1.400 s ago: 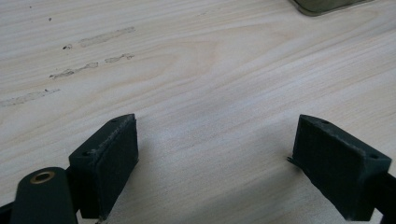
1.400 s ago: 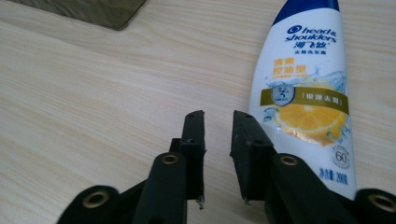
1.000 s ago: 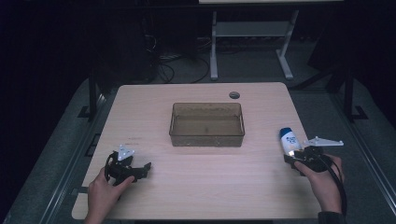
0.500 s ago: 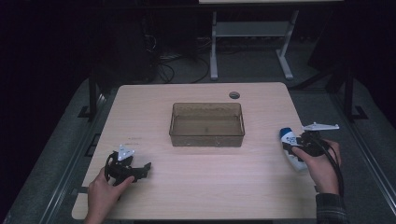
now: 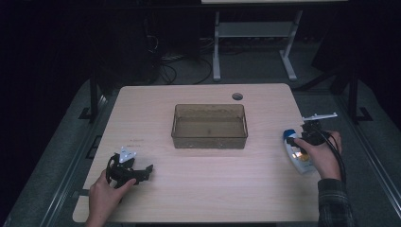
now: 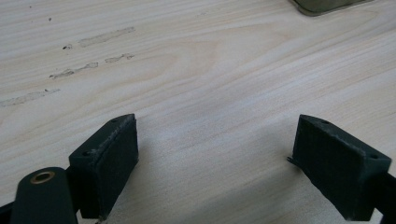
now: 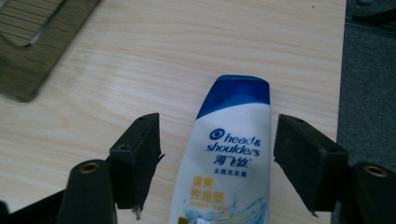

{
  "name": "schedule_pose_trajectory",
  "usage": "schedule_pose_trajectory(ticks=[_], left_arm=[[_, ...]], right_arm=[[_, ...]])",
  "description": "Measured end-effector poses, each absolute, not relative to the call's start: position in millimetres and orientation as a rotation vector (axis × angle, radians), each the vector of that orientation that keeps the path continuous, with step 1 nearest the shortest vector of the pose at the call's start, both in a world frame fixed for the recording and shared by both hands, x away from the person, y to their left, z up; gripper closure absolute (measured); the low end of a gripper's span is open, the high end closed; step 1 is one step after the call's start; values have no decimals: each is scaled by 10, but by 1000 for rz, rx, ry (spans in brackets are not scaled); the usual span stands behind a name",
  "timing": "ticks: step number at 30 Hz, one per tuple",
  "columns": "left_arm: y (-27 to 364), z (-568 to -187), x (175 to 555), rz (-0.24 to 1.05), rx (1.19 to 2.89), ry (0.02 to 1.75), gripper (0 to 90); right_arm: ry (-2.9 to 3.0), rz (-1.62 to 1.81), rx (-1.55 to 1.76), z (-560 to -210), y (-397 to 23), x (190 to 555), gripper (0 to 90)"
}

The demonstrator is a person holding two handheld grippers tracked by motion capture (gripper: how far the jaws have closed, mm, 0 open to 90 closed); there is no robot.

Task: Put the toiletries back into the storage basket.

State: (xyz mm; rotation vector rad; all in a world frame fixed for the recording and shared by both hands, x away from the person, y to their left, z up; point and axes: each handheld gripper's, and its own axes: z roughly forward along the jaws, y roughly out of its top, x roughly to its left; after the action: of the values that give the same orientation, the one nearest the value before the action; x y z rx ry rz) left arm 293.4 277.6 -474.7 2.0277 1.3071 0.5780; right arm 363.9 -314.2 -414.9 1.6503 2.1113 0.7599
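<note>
Nothing was yet grasped. White shampoo bottle w/ blue cap (image 7: 233, 154) lay flat nr table's right edge, straddled by right gripper (image 7: 217, 158), jaws apart, not clamped. Left gripper (image 6: 217, 154) was held open over bare wood. Clear brown plastic bin (image 5: 209, 126) was seen empty; grasp & any placing were judged left

On the table (image 5: 198, 189) we record a rectangular bin (image 5: 209, 126) at the centre, set slightly toward the far edge. Behind it and a little to its right, a round grommet hole (image 5: 237, 96) sits in the tabletop near the far edge. At the right edge we list a shampoo bottle (image 5: 297, 152) lying flat on the table, cap end pointing toward the far side; the right gripper (image 7: 215, 154) sits over it, one jaw on either side of the bottle, each apart from it. At the near left corner area we note the left gripper (image 5: 128, 169), well apart from the bin, its jaws over bare tabletop. Beyond the table's far edge we note a stand (image 5: 255, 33) on the floor, with cables (image 5: 175, 66) to its left.
</note>
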Motion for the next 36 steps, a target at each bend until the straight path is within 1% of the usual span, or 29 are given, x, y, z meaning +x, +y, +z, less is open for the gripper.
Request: schedule_pose_trajectory(ticks=[9,20,31,36], left_arm=[[2776,-4746,2934,578,2028,1307,131],[2776,-4747,2934,577,2027,1306,131],[2774,-4749,2934,578,2024,1306,132],[2775,-4747,2934,578,2026,1307,132]], right_arm=[[2143,668,1702,-4240,-3133,3848,258],[2189,553,1760,-4322,-3069,4033,230],[2216,462,1802,-4443,-3057,4095,225],[2227,438,1802,-4476,-3035,4102,248]])
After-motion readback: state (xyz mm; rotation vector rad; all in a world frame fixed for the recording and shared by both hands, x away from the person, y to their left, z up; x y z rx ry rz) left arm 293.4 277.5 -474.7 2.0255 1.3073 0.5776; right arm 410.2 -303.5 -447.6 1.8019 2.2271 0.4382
